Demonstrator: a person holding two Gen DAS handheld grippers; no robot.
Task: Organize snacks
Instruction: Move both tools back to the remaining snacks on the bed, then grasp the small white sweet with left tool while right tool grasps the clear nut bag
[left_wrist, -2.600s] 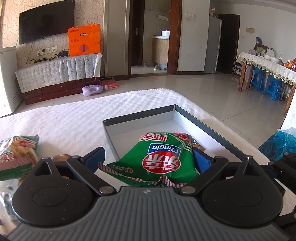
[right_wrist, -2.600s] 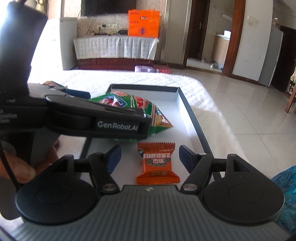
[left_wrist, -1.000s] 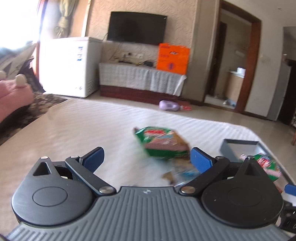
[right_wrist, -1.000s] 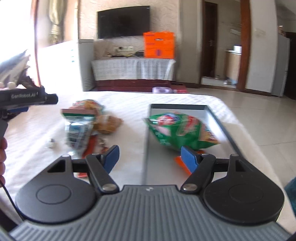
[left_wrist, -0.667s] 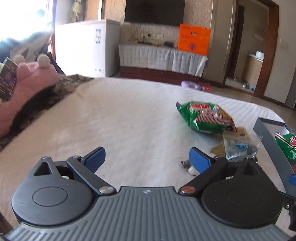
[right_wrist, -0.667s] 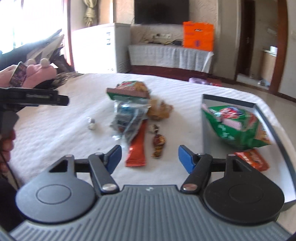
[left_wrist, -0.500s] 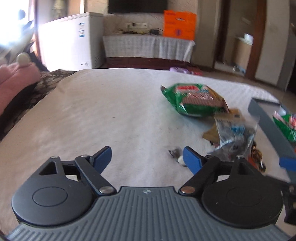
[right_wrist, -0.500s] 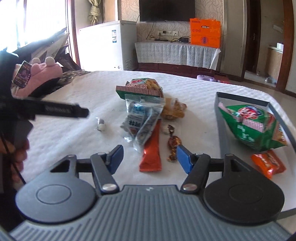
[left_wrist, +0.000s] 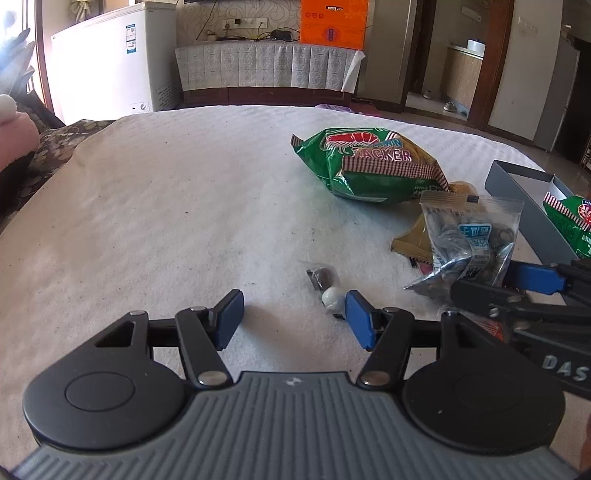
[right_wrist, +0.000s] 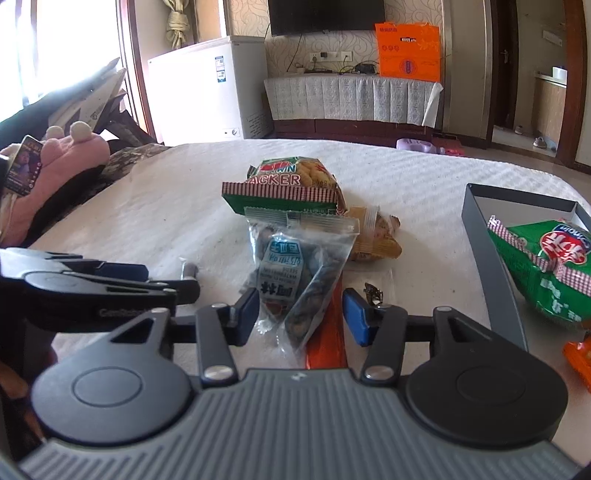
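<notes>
Now the right tool hangs low over the heap of loose snacks on the white bed, its jaws closing around the near end of the clear zip bag; the bag is between the pads, but they do not press it yet, so I judge it is the next piece for the grey tray. This bag lies with its long axis pointing away from the tool, the sealed strip at the far end, against the green cracker packet; the orange-red stick lies under it along the same line. One green packet already rests in the tray. The left tool is also closing, with nothing between its pads; a small wrapped candy lies just beside its right pad, probably its target.
</notes>
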